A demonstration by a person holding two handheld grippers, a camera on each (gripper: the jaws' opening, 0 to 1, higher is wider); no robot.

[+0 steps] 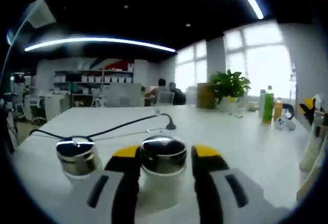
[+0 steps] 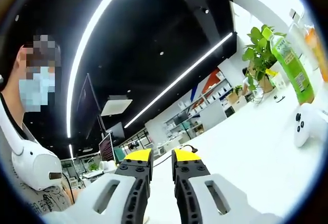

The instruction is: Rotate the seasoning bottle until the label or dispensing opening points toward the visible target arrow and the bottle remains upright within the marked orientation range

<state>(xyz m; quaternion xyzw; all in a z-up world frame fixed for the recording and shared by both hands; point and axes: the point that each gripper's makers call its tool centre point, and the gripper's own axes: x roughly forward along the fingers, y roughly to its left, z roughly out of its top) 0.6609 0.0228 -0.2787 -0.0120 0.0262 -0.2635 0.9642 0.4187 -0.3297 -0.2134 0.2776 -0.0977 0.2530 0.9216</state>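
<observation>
Two seasoning bottles stand upright on the white surface (image 1: 246,147) in the left gripper view, both with shiny chrome caps over pale, frosted-looking bodies. One seasoning bottle (image 1: 163,167) sits between the yellow-tipped jaws of the left tool (image 1: 167,155); the jaws flank it closely, wide enough apart to take its body, though I cannot tell whether they actually press on it. The second bottle (image 1: 78,157) stands just beside it, outside the jaws. No label or dispensing opening is readable on either. A black cable (image 1: 102,130) trails across the surface behind them, and a potted plant (image 1: 229,88) and a green drink bottle (image 1: 268,105) stand farther back.

In the right gripper view the right tool (image 2: 162,158) is raised off the surface, its jaws nearly together with only a narrow gap and nothing between them. A person (image 2: 25,147) wearing a mask stands close by, and a white game controller (image 2: 306,123) lies on the surface near a green bottle (image 2: 293,70).
</observation>
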